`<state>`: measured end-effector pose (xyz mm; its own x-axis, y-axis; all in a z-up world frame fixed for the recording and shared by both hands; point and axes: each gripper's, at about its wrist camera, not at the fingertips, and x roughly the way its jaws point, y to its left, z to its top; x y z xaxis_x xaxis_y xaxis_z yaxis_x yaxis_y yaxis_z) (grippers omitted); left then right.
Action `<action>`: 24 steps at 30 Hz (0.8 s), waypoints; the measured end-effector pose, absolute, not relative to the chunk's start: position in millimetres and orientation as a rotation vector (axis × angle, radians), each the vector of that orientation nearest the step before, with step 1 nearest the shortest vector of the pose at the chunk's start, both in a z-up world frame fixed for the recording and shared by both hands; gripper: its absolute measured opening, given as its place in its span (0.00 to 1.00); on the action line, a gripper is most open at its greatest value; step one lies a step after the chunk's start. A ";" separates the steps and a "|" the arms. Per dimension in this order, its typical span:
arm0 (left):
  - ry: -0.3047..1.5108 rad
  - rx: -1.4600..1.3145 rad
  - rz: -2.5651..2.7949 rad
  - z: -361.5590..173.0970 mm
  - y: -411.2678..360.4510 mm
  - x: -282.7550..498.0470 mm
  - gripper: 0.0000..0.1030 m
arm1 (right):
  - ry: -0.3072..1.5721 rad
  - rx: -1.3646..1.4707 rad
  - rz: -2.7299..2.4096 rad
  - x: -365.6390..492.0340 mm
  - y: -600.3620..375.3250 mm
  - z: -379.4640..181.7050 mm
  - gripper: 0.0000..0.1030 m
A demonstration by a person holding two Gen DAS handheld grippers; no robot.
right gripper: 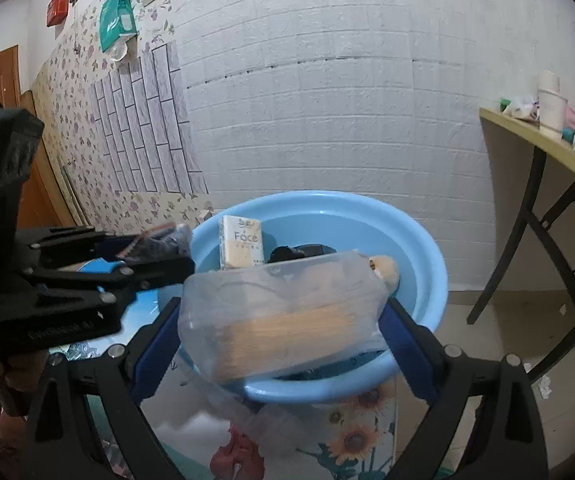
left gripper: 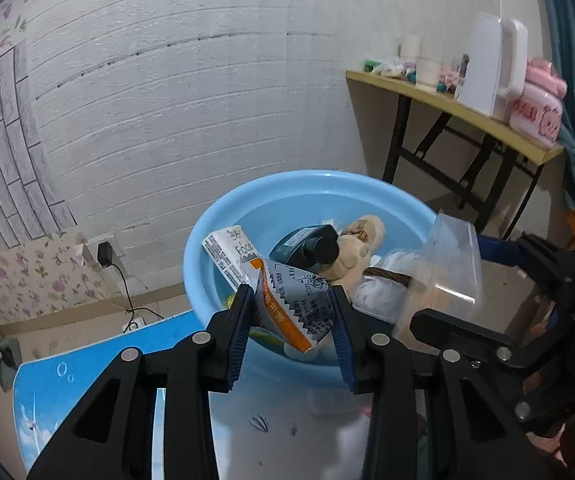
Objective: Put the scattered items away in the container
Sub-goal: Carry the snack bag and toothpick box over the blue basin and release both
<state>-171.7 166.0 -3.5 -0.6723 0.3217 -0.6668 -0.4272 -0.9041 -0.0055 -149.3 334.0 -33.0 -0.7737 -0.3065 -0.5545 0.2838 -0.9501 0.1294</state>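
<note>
A light blue basin (left gripper: pixel 203 240) (right gripper: pixel 427 280) stands on the patterned tabletop. It holds a white "Face" tissue pack (left gripper: pixel 227 250) (right gripper: pixel 241 242), a dark bottle (left gripper: pixel 305 246) and a beige plush toy (left gripper: pixel 361 240). My left gripper (left gripper: pixel 291 296) is shut on a silver and orange sachet (left gripper: pixel 295 304), held over the basin's near rim. My right gripper (right gripper: pixel 283 308) is shut on a clear plastic bag (right gripper: pixel 287 316) of tan sticks, also over the near rim. In the left wrist view that bag (left gripper: pixel 447 268) hangs just right of the sachet.
The tabletop (left gripper: pixel 87 368) carries a blue printed cover with sunflowers (right gripper: pixel 355 440). A white brick wall stands behind the basin. To the right a wooden side table (left gripper: pixel 447 104) holds a white jug (left gripper: pixel 487 68), cups and pink packs. A charger (left gripper: pixel 105 254) is plugged in low on the wall.
</note>
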 end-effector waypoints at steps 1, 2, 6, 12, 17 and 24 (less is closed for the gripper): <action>0.215 -0.983 2.542 -6.8 166.9 -174.4 0.37 | -0.054 0.849 -2.696 -151.2 333.5 -34.4 0.94; 0.215 -0.997 2.541 -10.0 168.1 -177.0 0.37 | -0.051 0.851 -2.695 -154.4 331.8 -36.1 0.94; 0.207 -1.012 2.551 -17.1 166.4 -180.3 0.38 | -0.030 0.856 -2.693 -161.1 326.4 -40.8 0.94; 0.168 -0.981 2.569 -13.5 155.6 -177.3 0.67 | -0.079 0.891 -2.686 -164.6 328.1 -45.5 0.94; 0.190 -0.973 2.564 -11.7 152.7 -169.2 0.75 | -0.091 0.877 -2.705 -155.2 329.2 -40.0 0.95; 0.194 -0.983 2.588 -10.1 145.3 -158.7 0.83 | -0.124 0.902 -2.710 -147.5 331.1 -40.1 0.95</action>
